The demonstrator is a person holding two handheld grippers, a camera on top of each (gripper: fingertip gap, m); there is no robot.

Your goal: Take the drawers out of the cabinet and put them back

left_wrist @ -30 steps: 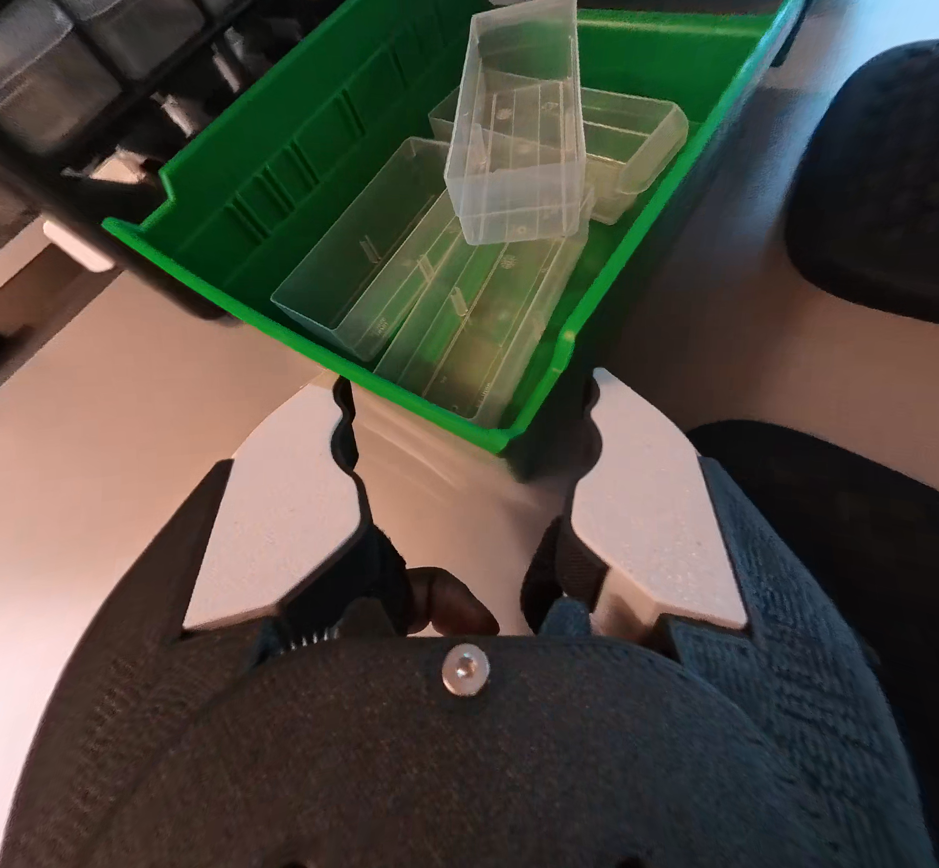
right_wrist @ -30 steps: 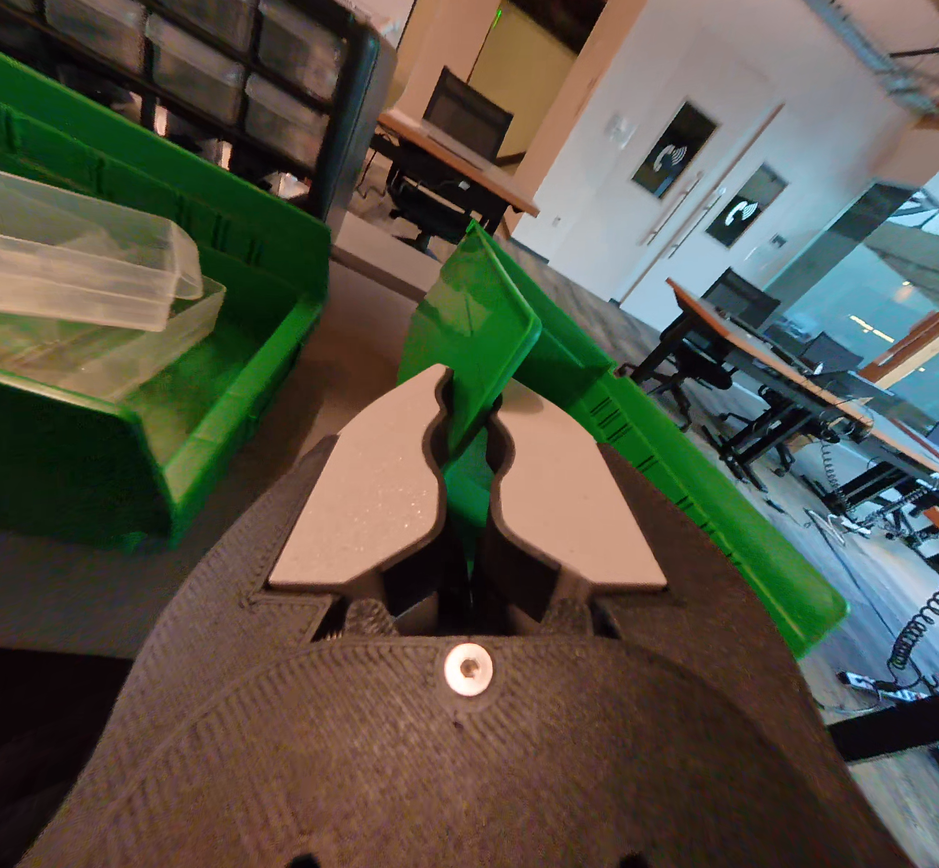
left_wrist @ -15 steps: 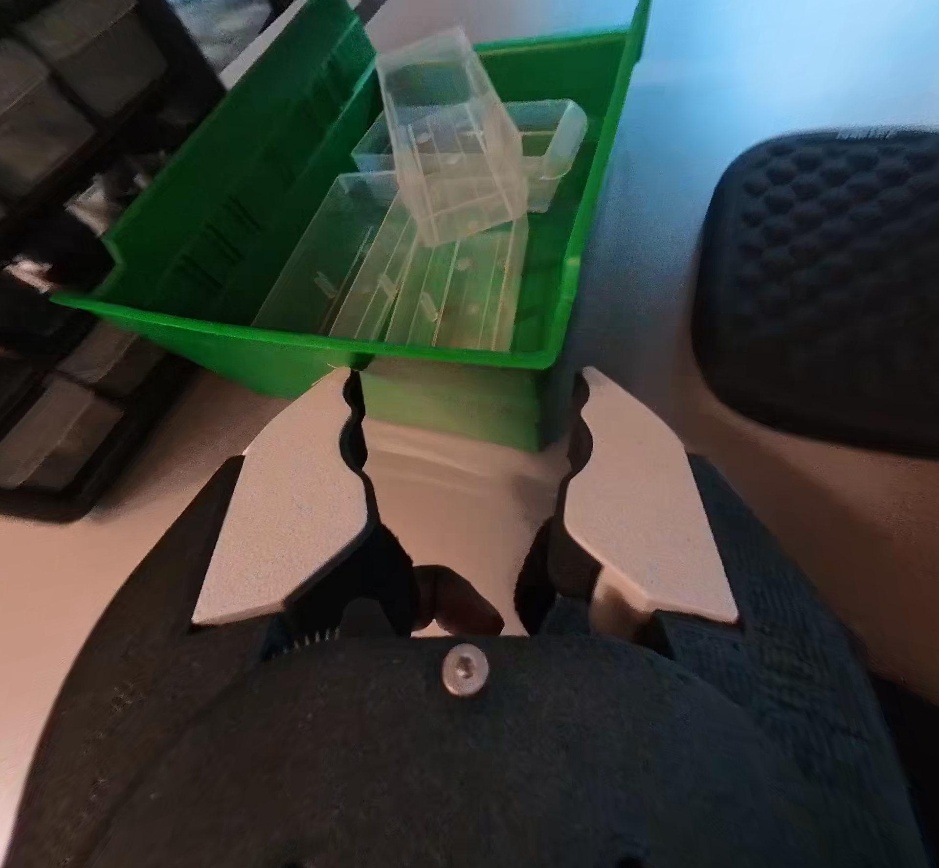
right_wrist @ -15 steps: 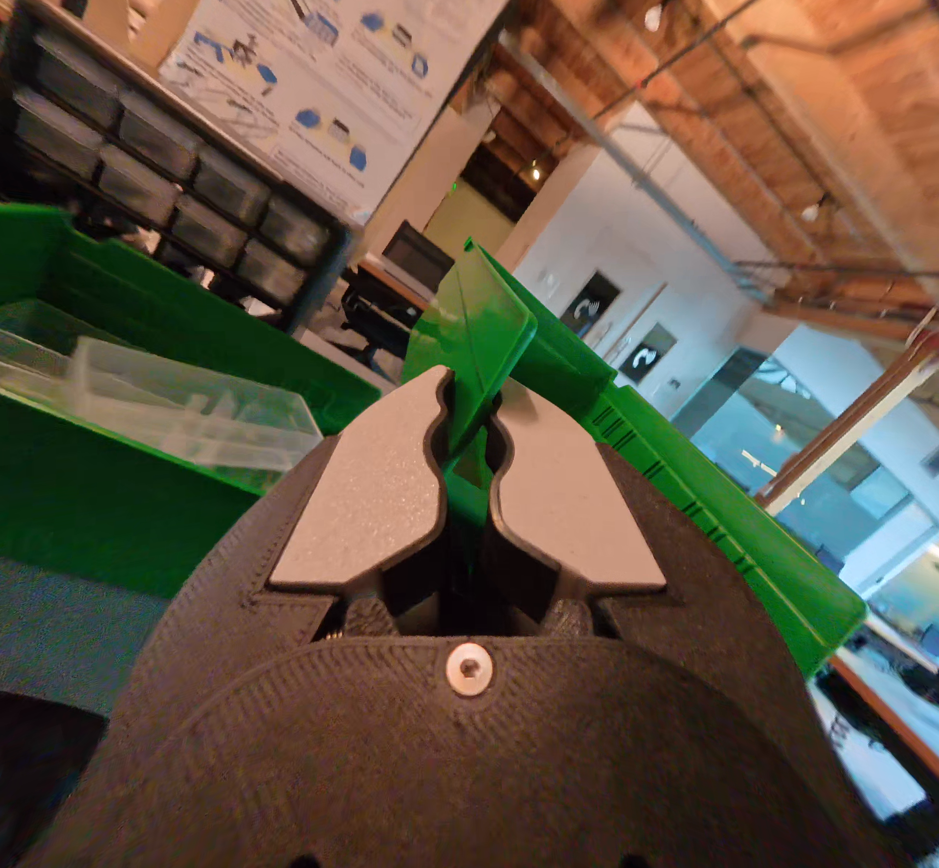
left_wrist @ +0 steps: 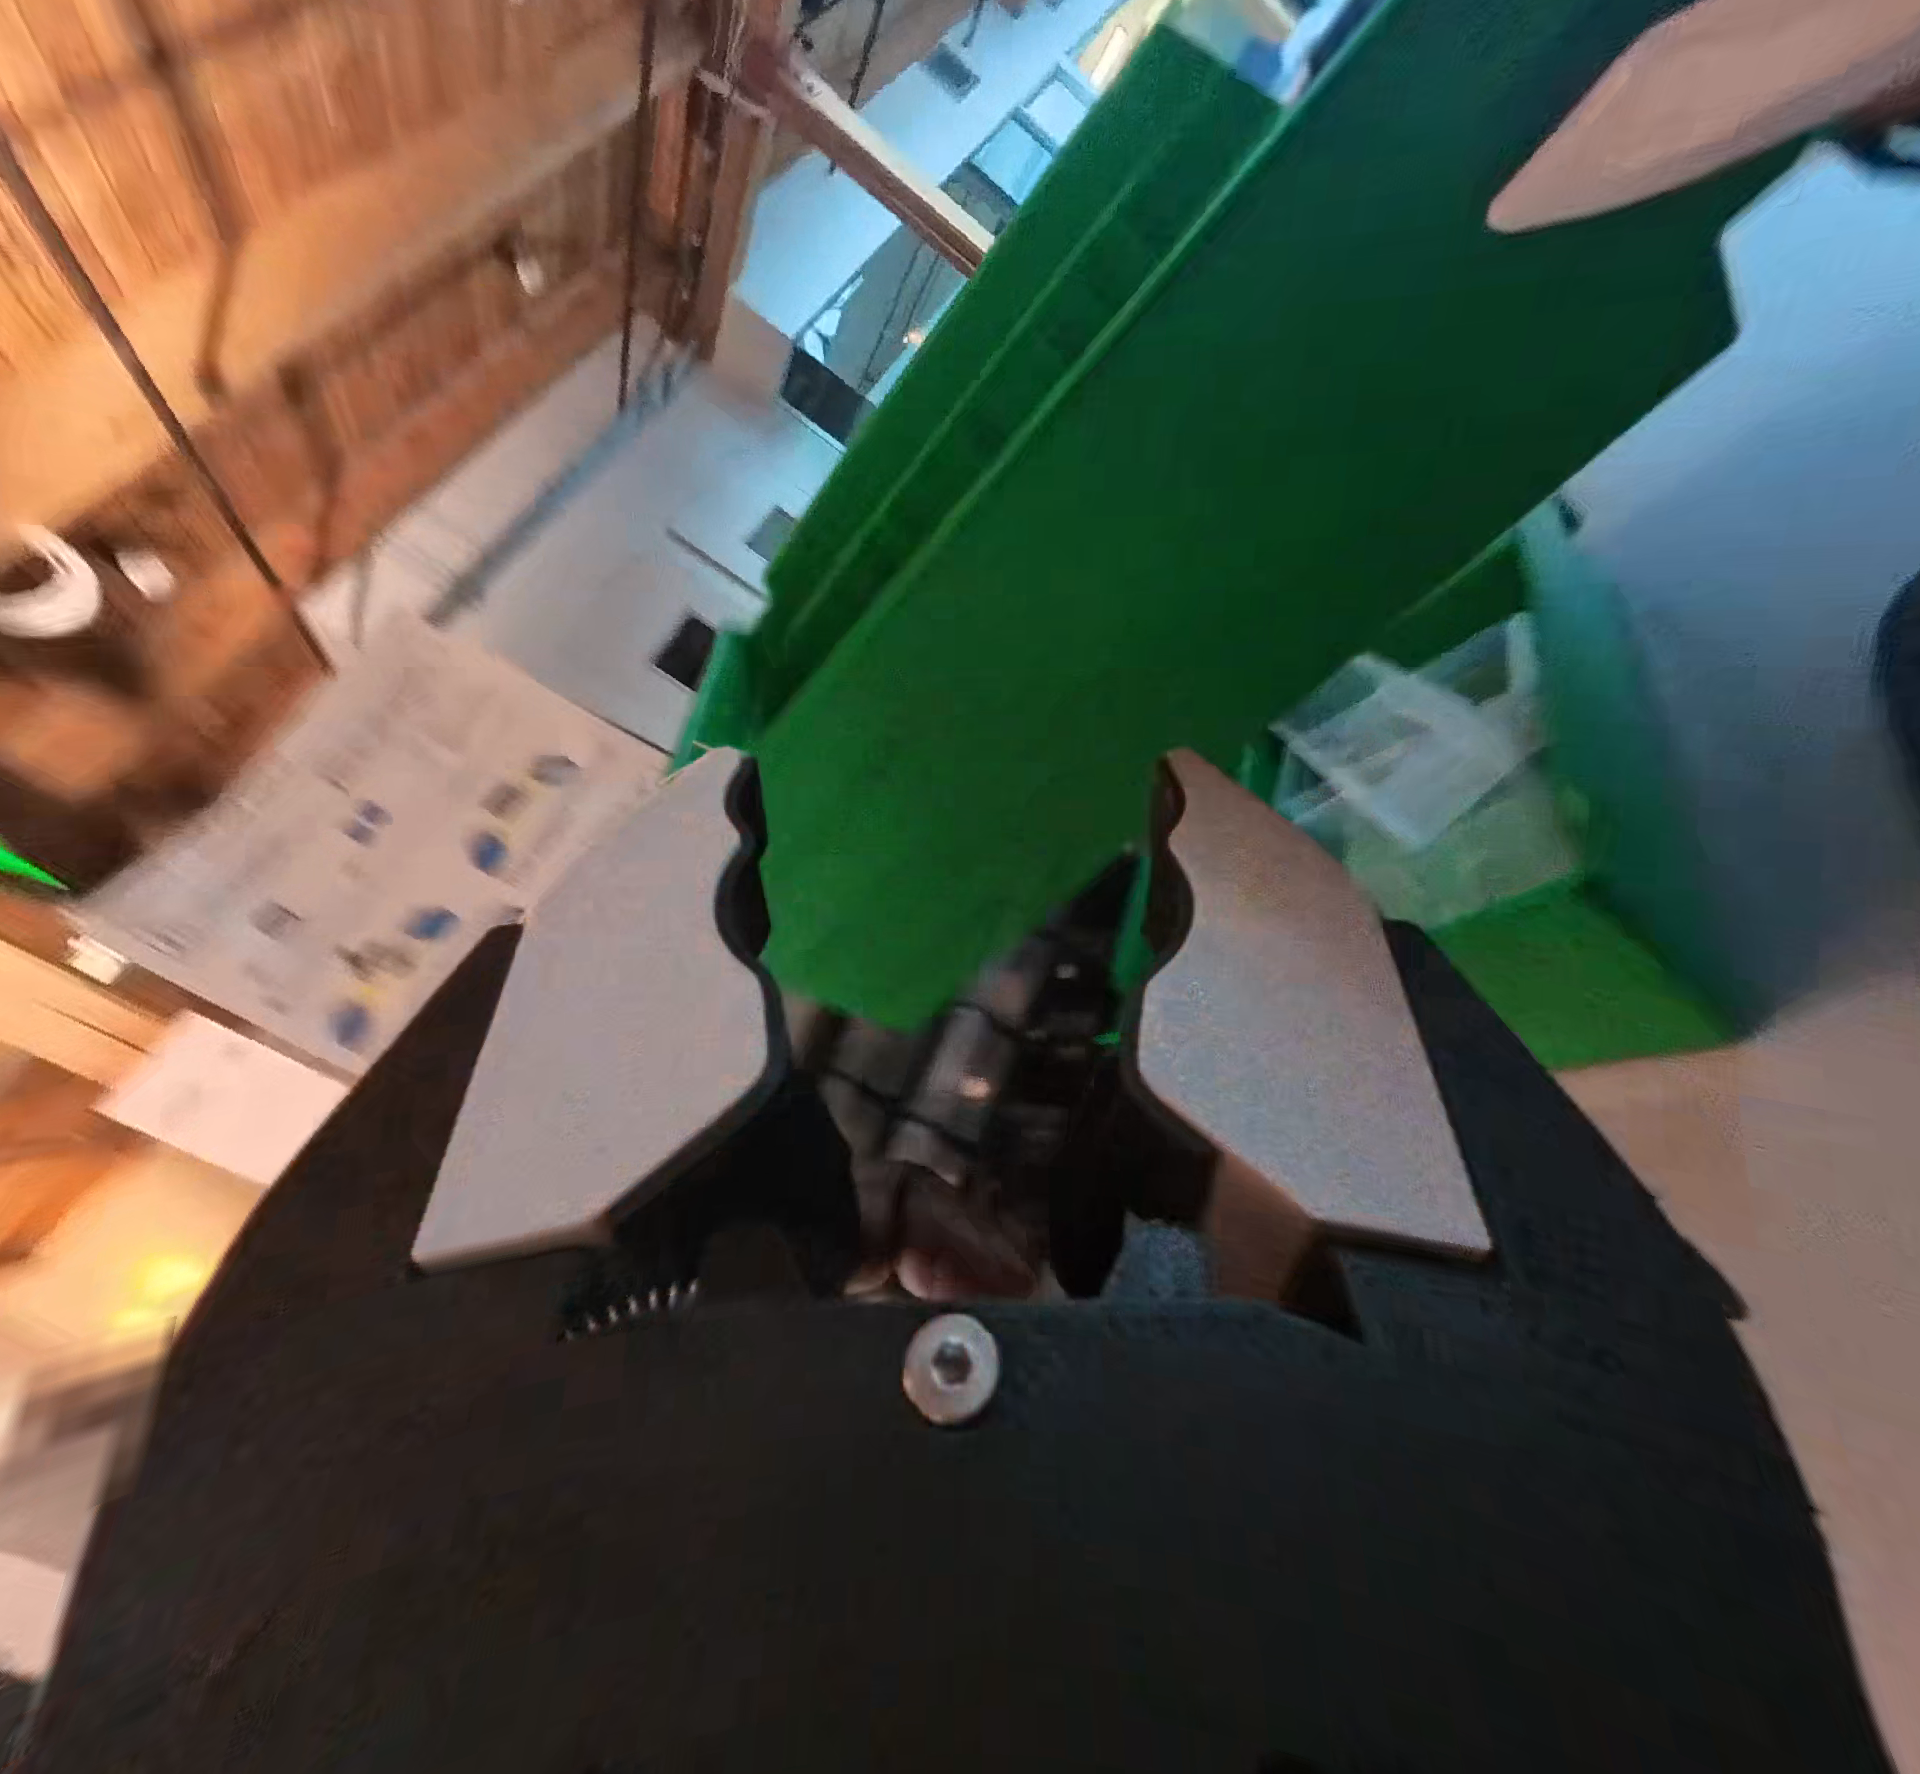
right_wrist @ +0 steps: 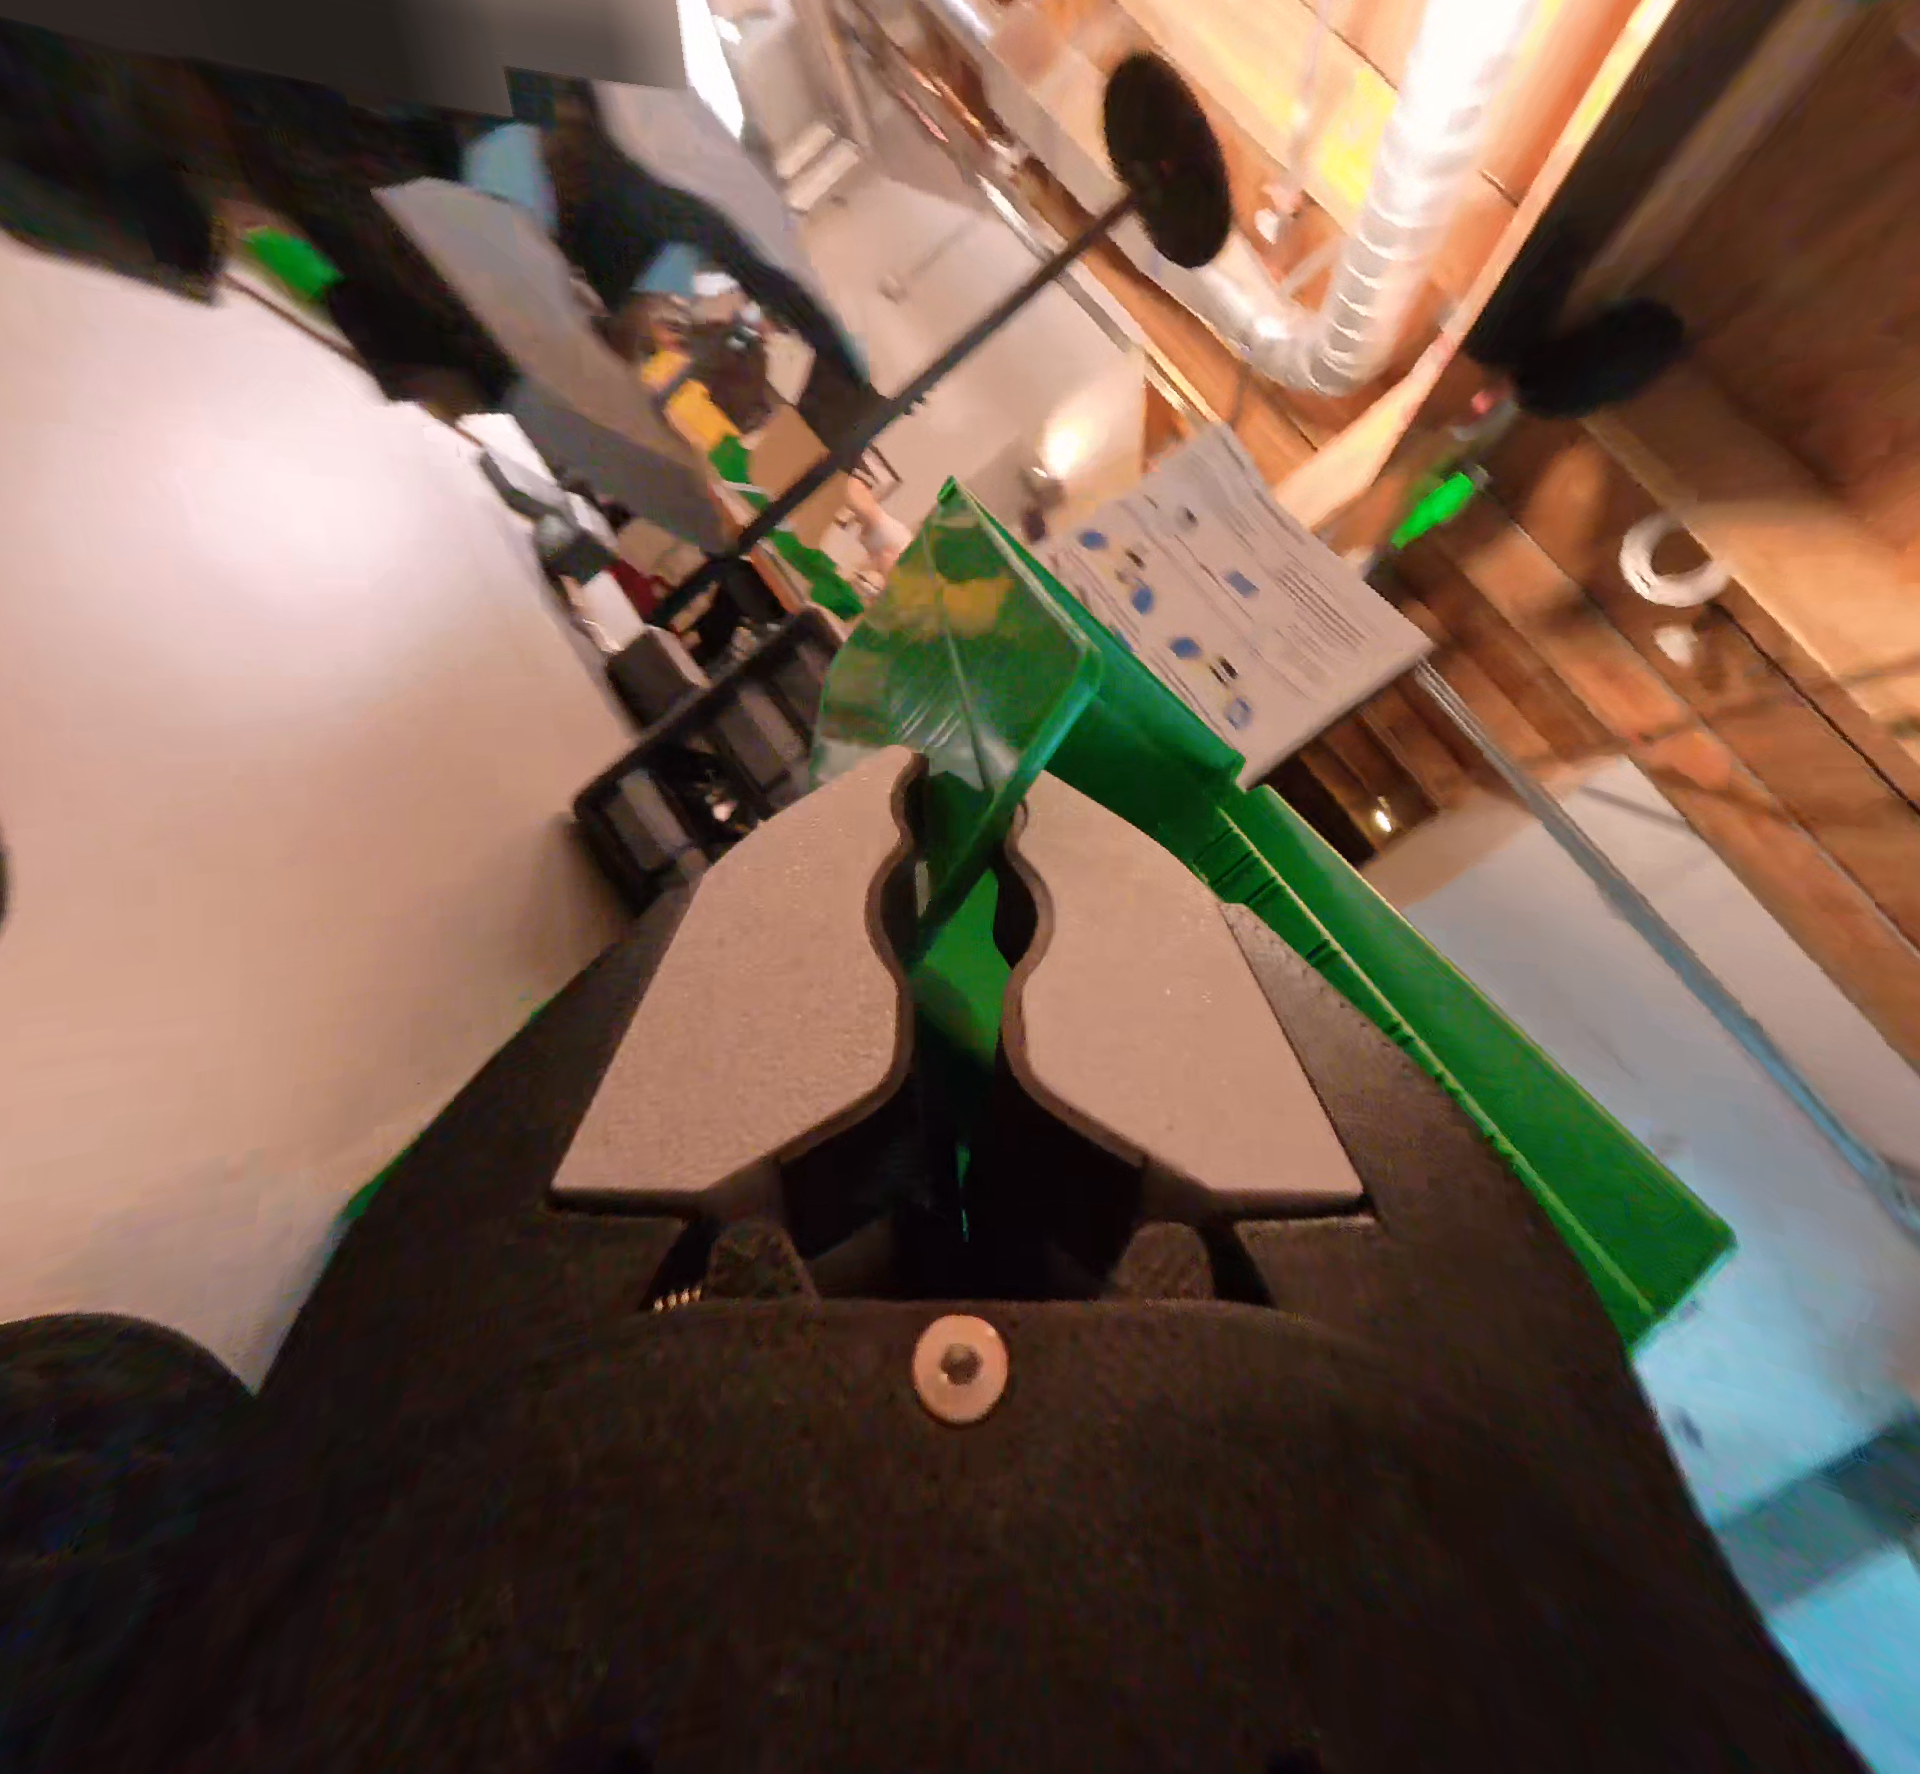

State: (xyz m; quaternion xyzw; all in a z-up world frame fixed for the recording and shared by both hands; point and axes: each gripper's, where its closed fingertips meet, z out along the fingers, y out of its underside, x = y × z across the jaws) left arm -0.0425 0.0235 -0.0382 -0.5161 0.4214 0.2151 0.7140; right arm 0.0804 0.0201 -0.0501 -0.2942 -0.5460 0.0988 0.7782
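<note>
My right gripper (right_wrist: 961, 789) is shut on the end wall of a green bin (right_wrist: 1455, 1049) and holds it raised and tilted. That bin also shows in the left wrist view (left_wrist: 1091, 581), slanting up to the right, with a pale finger of the right gripper (left_wrist: 1714, 93) at its top end. My left gripper (left_wrist: 951, 789) is open, and the bin's lower end lies between its fingers in the picture. I cannot tell if it touches them. A second green bin (left_wrist: 1579, 976) at the right holds several clear plastic drawers (left_wrist: 1423, 768). The black drawer cabinet (right_wrist: 707, 789) stands on the table.
A white poster (right_wrist: 1226, 602) stands behind the cabinet and shows blurred in the left wrist view (left_wrist: 395, 851). The pale table top (right_wrist: 260, 685) fills the left of the right wrist view. Wooden ceiling beams and a duct (right_wrist: 1330, 270) show above. Both views are motion-blurred.
Both grippers have swung sharply upward. The right gripper has lifted and tilted its green bin. The left gripper has left the bin of clear drawers and now faces the raised bin.
</note>
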